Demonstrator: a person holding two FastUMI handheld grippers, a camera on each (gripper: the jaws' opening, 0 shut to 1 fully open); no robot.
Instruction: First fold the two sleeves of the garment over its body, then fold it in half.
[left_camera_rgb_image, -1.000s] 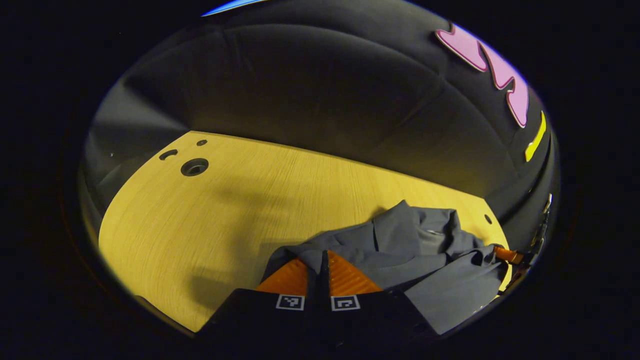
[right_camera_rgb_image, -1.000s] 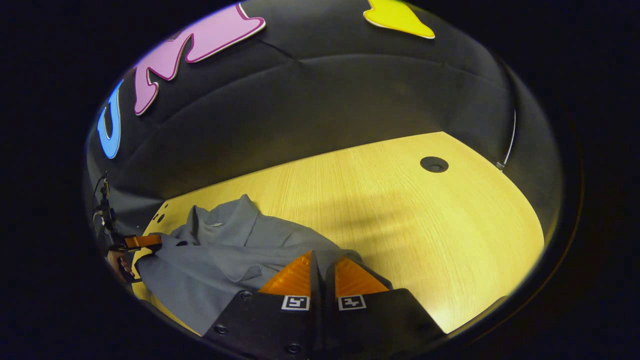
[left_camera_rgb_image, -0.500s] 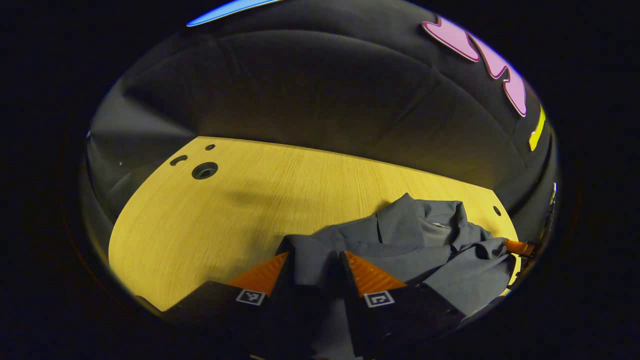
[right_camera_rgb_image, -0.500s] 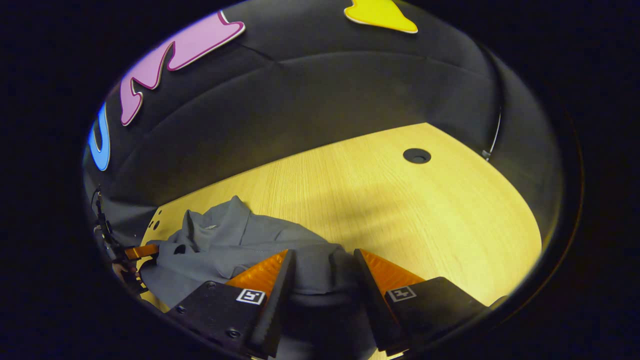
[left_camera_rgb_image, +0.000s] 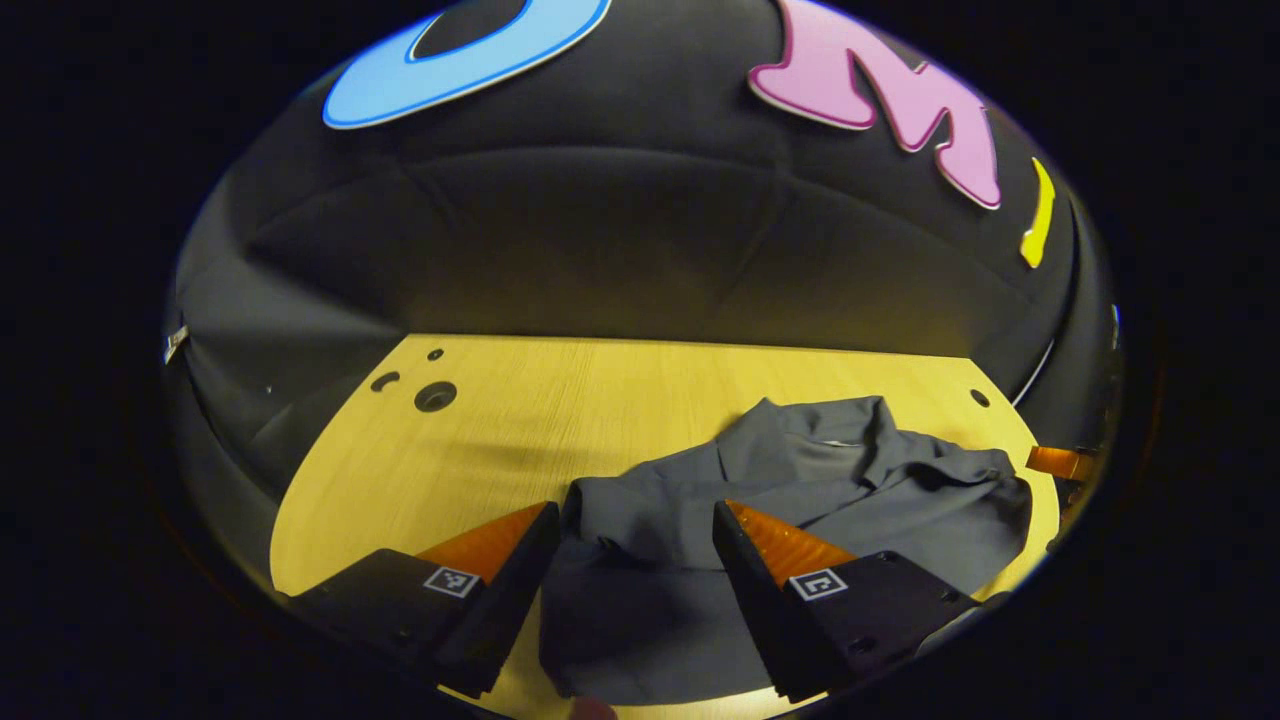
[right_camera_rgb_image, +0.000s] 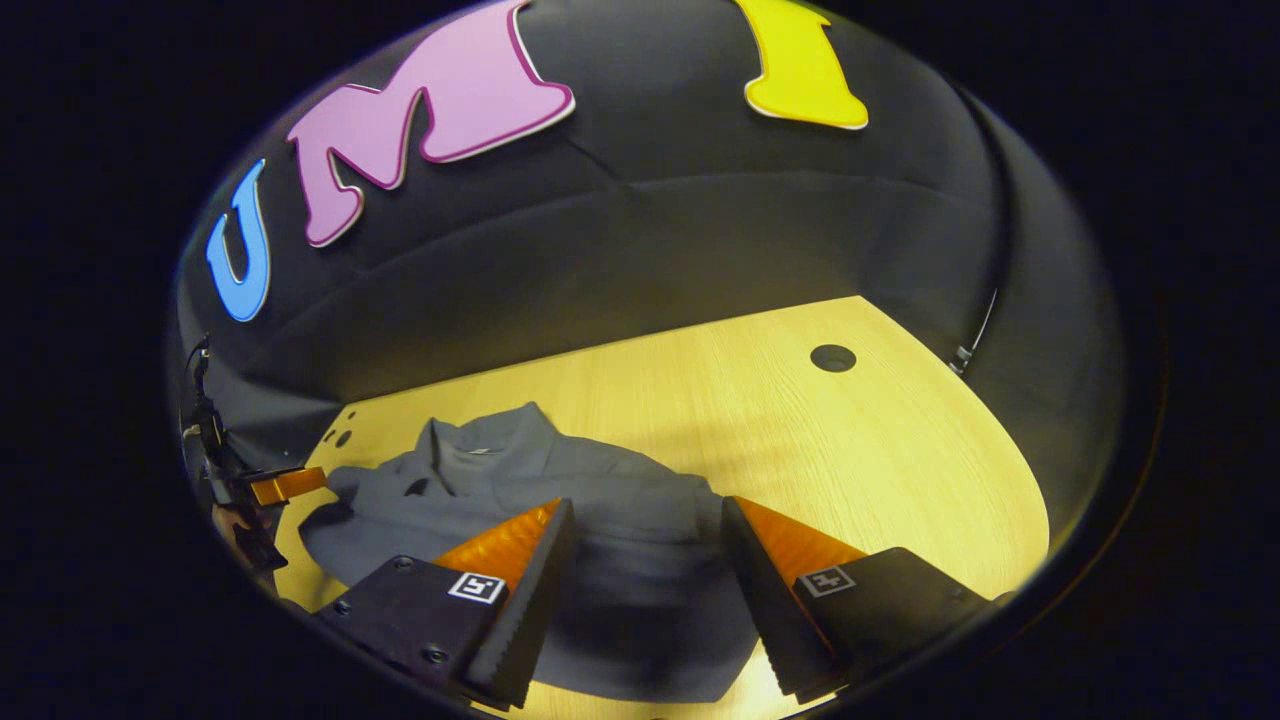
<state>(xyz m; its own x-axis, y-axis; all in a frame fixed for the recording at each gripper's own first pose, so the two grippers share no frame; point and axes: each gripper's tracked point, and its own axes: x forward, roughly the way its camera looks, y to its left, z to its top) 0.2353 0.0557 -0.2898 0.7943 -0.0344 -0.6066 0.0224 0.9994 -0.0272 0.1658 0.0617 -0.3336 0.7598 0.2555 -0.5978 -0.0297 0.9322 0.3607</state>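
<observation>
Grey garment is lying rumpled on the wooden table, sitting lower centre to lower right in the left gripper view, lower left to centre in the right gripper view. Collar is standing up at the far edge, fabric bunching in ridges across the body, near part lying flatter toward the camera. Sleeves are hard to pick out in the folds; cannot tell whether they are folded over.

Near hem is getting cut off by the frame bottom in both views. Fabric between the fingers is lying in shadow, detail blurring there.

Left gripper is sitting at frame bottom with jaws spread wide, garment showing in the gap, fingers not pressing it. Right gripper is likewise gaping wide above the cloth, gripping nothing. In the right gripper view the left gripper is also showing small at the far left edge, a hand partly showing beneath it, dim. In the left gripper view the right gripper's tip is poking in at the right edge, beside the garment.

Round holes are showing in the table, upper left of it.
</observation>
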